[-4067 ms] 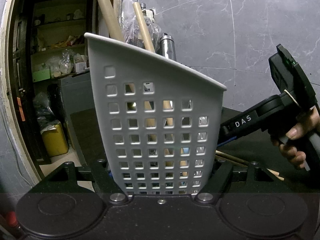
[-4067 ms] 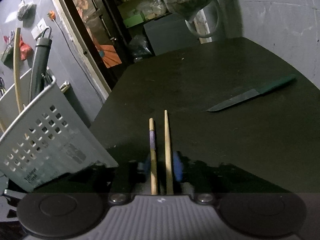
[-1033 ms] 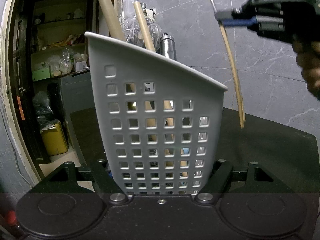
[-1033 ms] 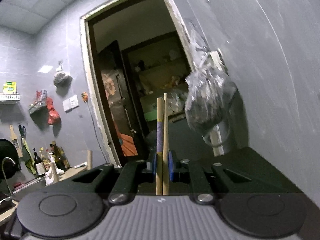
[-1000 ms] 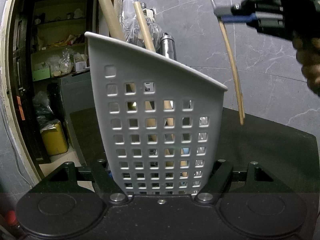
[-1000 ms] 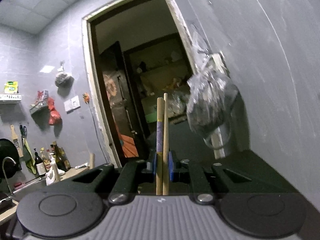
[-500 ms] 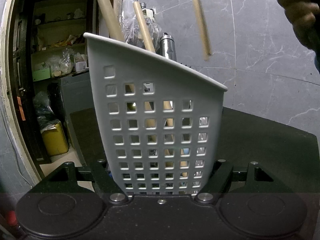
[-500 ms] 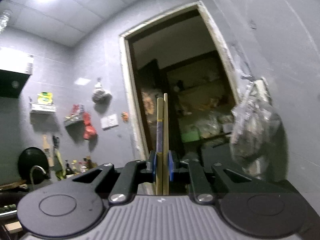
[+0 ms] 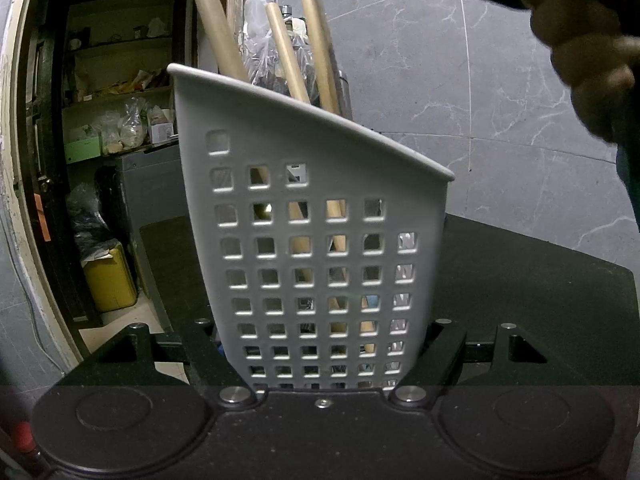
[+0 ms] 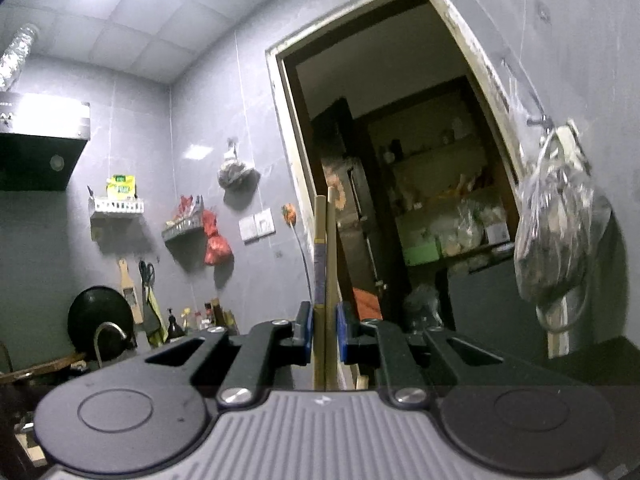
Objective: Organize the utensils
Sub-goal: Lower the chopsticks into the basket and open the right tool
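Left wrist view: my left gripper [image 9: 324, 360] has its jaws clamped on the white perforated utensil basket [image 9: 316, 248], which stands on the dark worktop [image 9: 520, 280]. Wooden handles [image 9: 286, 60] rise from the basket's top, and a hand [image 9: 588, 52] shows blurred at the upper right. Right wrist view: my right gripper [image 10: 324, 332] has its jaws clenched on a pair of chopsticks [image 10: 325, 264], held side by side and pointing straight ahead toward an open doorway [image 10: 400, 180]; one stick carries a bluish band. A bag [image 10: 554, 220] hangs on the wall at right.
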Available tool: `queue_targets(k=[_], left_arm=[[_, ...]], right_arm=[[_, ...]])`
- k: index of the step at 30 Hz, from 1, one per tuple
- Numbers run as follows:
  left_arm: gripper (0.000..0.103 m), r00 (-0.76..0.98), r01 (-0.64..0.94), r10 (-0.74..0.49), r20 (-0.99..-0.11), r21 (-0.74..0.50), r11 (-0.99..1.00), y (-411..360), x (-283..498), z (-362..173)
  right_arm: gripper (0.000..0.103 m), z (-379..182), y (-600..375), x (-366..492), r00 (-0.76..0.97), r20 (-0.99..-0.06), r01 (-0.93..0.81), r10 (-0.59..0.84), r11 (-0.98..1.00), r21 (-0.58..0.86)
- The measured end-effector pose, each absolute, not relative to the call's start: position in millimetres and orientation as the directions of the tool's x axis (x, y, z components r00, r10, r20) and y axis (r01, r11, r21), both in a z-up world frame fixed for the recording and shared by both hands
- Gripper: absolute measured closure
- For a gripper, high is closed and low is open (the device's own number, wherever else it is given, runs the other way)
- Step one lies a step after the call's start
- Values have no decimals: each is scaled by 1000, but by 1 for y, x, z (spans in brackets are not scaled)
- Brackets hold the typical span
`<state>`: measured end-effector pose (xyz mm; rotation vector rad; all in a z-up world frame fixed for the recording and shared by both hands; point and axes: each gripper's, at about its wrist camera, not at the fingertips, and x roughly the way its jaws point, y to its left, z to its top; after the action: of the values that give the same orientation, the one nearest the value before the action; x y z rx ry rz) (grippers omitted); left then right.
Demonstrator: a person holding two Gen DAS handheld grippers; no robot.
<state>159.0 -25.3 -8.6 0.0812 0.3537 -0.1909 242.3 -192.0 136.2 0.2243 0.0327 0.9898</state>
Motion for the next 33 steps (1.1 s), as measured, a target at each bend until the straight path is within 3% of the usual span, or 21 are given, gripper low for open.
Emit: queue_targets(k=[10,33], left_arm=[[27,921,199,-170,-352,48,979,-26,159,-8],[27,921,197,-167,-351,52,979,-28,156,-8]], right_arm=[[89,109,-192,250,551,10,-807,834,530,260],[88,73,-193,239,564,-90,-790,821,568,231]])
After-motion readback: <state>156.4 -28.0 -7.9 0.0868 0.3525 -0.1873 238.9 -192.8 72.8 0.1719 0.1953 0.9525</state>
